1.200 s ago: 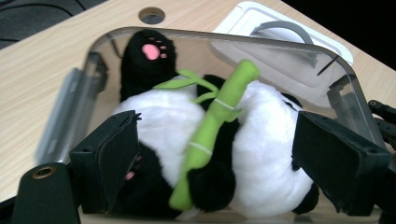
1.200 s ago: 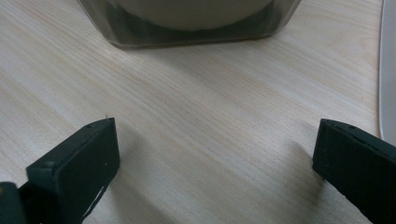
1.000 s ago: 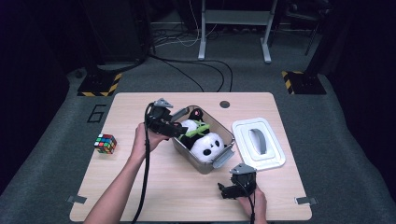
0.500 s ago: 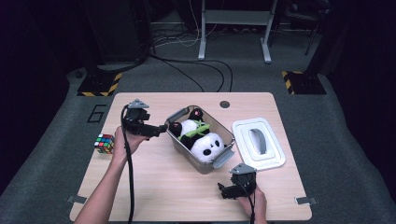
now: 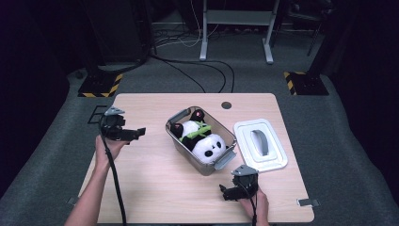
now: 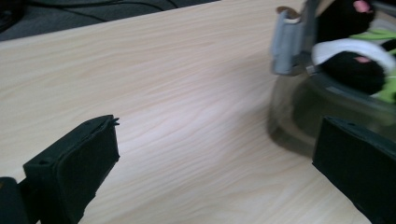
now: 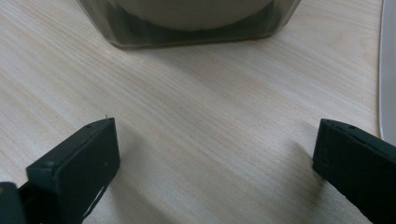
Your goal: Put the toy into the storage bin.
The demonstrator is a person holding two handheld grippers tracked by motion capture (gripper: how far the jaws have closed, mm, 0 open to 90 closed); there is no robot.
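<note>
Though half-hidden (tub-bound), panda (image 5: 203, 141).

- Left gripper (image 5: 134, 133) is drawing back from the metal container (image 5: 203, 162), now well apart from it, over the desk (image 5: 155, 188) near the left edge.
- Its jaws are standing wide apart, nothing between them.
- Left hand (image 5: 104, 147) and forearm are swinging outward to the left.
- Gripper and hand are now covering the cube's spot at the desk's left edge.
</note>
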